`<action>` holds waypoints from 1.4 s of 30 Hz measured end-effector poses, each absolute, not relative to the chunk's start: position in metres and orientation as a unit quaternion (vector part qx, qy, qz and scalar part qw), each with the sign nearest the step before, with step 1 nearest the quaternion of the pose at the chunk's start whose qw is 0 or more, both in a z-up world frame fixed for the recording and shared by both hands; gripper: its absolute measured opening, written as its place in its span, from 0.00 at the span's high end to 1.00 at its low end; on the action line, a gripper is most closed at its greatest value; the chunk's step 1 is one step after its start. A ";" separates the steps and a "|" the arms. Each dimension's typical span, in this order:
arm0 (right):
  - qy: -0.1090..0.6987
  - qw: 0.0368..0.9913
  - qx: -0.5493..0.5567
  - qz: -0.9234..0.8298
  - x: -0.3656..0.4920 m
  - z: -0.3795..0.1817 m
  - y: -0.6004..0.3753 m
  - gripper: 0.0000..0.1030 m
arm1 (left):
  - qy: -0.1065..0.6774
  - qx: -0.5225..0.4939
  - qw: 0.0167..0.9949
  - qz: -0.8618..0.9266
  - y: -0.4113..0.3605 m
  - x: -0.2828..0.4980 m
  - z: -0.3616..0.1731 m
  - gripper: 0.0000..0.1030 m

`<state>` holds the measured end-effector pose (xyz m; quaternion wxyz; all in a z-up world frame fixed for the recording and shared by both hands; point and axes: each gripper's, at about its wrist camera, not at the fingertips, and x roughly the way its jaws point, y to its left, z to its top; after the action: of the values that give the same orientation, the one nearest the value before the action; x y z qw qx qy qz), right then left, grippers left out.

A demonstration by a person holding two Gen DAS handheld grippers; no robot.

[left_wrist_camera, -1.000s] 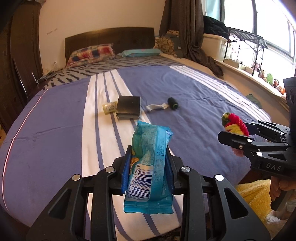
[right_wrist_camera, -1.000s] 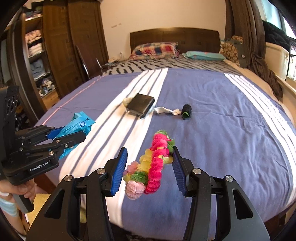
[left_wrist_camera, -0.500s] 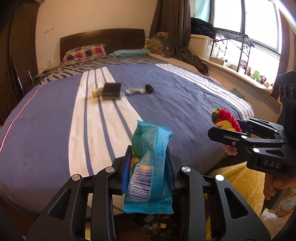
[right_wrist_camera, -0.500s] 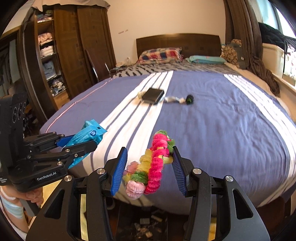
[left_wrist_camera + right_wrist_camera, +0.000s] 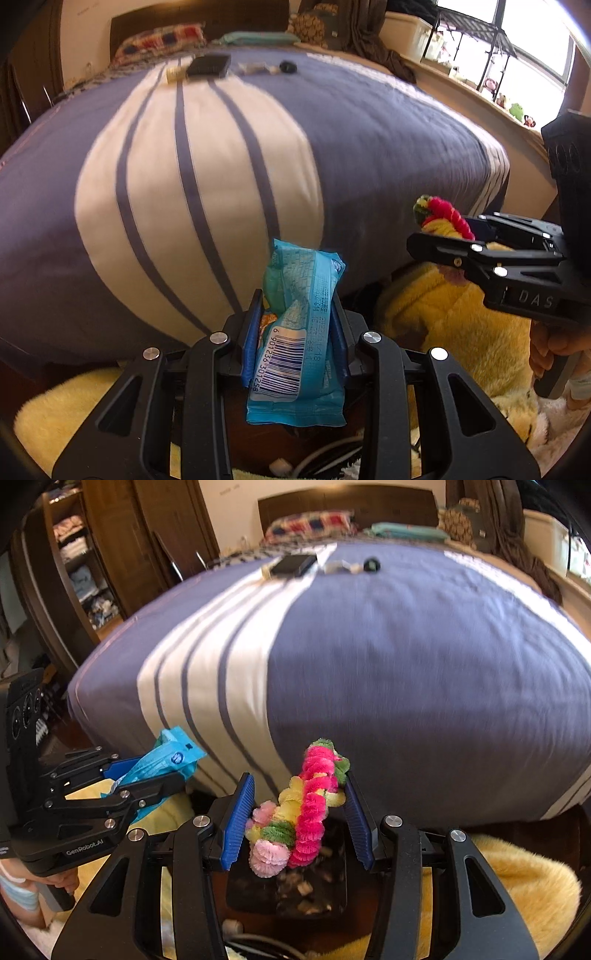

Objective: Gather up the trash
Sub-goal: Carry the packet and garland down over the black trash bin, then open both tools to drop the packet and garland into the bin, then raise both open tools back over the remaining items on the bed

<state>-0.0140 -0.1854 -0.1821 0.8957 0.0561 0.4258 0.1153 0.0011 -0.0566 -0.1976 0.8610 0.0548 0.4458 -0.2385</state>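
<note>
Two grippers, each with one piece of trash. The left gripper [image 5: 295,332] is clenched on a blue snack wrapper [image 5: 297,332] that stands upright between its blue pads, barcode facing the camera, sticking out at 12 o'clock and hanging below at 6. At 3 o'clock from it, the right gripper [image 5: 299,812] grasps a fuzzy pipe-cleaner garland [image 5: 299,808] — pink, yellow and green — pinched between its ribbed pads and poking out toward 12. Directly beneath the garland sits one dark trash bin [image 5: 288,886] holding pale scraps, with a yellow fluffy blanket [image 5: 517,878] around it. Beyond lies the bed [image 5: 406,646], purple with white stripes. Far up at 12 o'clock four small things lie in a row — a yellowish item [image 5: 173,74], a black box [image 5: 208,65], a crumpled white scrap [image 5: 255,67], a dark spool [image 5: 288,66].
</note>
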 end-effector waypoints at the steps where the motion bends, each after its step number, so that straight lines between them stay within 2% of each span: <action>1: 0.438 0.889 0.062 0.116 -0.012 -0.192 -0.186 0.52 | 0.456 0.059 0.857 -0.234 -0.056 0.001 -0.207 0.70; 11: 0.505 0.851 0.075 0.125 -0.012 -0.249 -0.176 0.52 | 0.527 0.036 0.819 -0.223 -0.046 0.008 -0.263 0.69; 14: 0.519 0.842 0.075 0.127 -0.011 -0.257 -0.173 0.73 | 0.543 0.033 0.810 -0.220 -0.045 0.008 -0.275 0.69; 16: 0.525 0.838 0.079 0.127 -0.009 -0.263 -0.173 0.74 | 0.554 0.030 0.803 -0.218 -0.044 0.010 -0.284 0.69; 18: 0.531 0.834 0.078 0.129 -0.009 -0.267 -0.172 0.81 | 0.561 0.031 0.797 -0.221 -0.045 0.009 -0.290 0.69; 23: 0.552 0.819 0.086 0.129 -0.004 -0.283 -0.169 0.82 | 0.583 0.029 0.780 -0.226 -0.048 0.011 -0.310 0.69; 28: 0.562 0.814 0.087 0.119 0.002 -0.285 -0.174 0.80 | 0.598 0.025 0.769 -0.226 -0.048 0.013 -0.319 0.63; 29: 0.565 0.812 0.088 0.117 0.003 -0.287 -0.174 0.79 | 0.600 0.025 0.767 -0.226 -0.048 0.013 -0.320 0.62; 30: 0.567 0.811 0.089 0.113 0.004 -0.288 -0.175 0.70 | 0.601 0.025 0.766 -0.227 -0.049 0.013 -0.320 0.60; 31: 0.568 0.810 0.089 0.110 0.004 -0.289 -0.175 0.59 | 0.602 0.026 0.765 -0.227 -0.050 0.012 -0.320 0.55; 32: 0.569 0.810 0.090 0.107 0.004 -0.289 -0.176 0.39 | 0.602 0.026 0.765 -0.229 -0.050 0.012 -0.319 0.53; 33: 0.568 0.812 0.090 0.105 0.004 -0.289 -0.177 0.36 | 0.601 0.027 0.765 -0.229 -0.050 0.012 -0.318 0.46; 35: 0.567 0.813 0.089 0.099 0.004 -0.288 -0.178 0.35 | 0.599 0.029 0.767 -0.230 -0.051 0.012 -0.317 0.41; 37: 0.565 0.816 0.088 0.090 0.005 -0.287 -0.180 0.29 | 0.596 0.030 0.769 -0.230 -0.051 0.012 -0.315 0.29; 38: 0.562 0.818 0.085 0.084 0.005 -0.285 -0.181 0.22 | 0.594 0.031 0.771 -0.229 -0.051 0.012 -0.313 0.26; 40: 0.557 0.823 0.082 0.077 0.006 -0.282 -0.184 0.15 | 0.589 0.033 0.775 -0.227 -0.050 0.013 -0.309 0.17; 42: 0.554 0.827 0.075 0.067 0.007 -0.279 -0.186 0.04 | 0.581 0.037 0.782 -0.222 -0.047 0.015 -0.301 0.11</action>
<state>0.0066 -0.1864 -0.2791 0.8266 0.0753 0.5536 0.0670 0.0148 -0.0469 -0.3012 0.7821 0.0369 0.5810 -0.2223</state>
